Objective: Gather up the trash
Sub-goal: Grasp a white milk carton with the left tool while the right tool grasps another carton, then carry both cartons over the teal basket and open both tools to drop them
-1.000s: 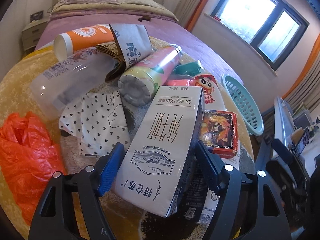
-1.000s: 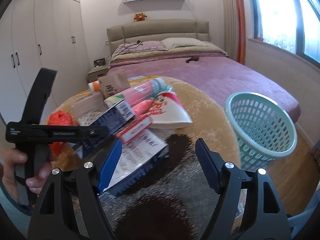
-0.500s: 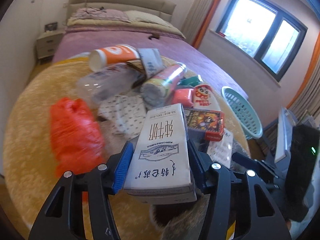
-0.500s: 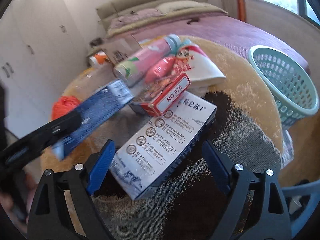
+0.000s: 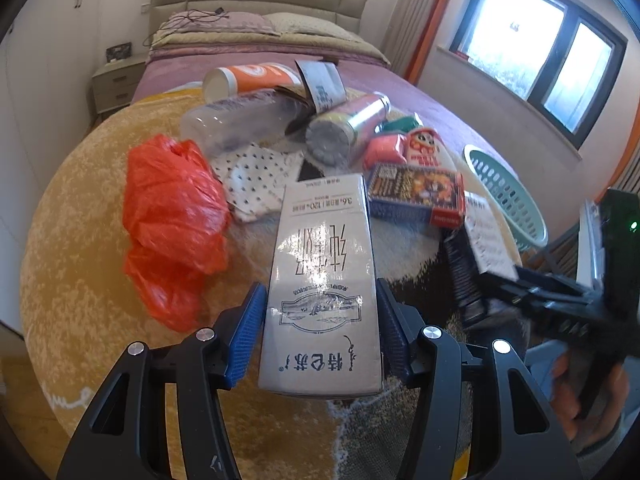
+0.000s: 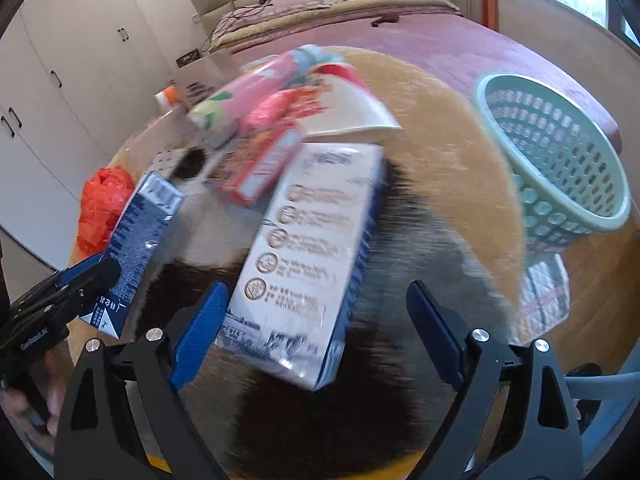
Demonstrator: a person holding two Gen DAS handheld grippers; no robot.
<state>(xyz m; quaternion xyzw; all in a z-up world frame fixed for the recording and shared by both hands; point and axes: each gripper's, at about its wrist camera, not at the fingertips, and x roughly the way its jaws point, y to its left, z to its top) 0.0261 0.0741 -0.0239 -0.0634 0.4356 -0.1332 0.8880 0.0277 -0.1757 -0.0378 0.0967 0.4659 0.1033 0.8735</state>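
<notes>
Squarely between left tool (image 5: 320, 328) pads: milk carton (image 5: 322, 280).

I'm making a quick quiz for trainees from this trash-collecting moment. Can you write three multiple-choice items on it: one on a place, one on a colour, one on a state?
1. Where is the green basket?
A. On the bed
B. Beside the round rug, right of the trash pile
C. In the left gripper

2. What colour is the crumpled plastic bag?
A. Orange-red
B. Blue
C. White

3. What is the left gripper doing?
A. Open, holding nothing
B. Shut on the milk carton
C. Shut on a bottle

Answers:
1 B, it stands at the rug's edge in the right wrist view.
2 A, it is bright orange-red in both views.
3 B, both blue pads press the carton's sides.
</notes>
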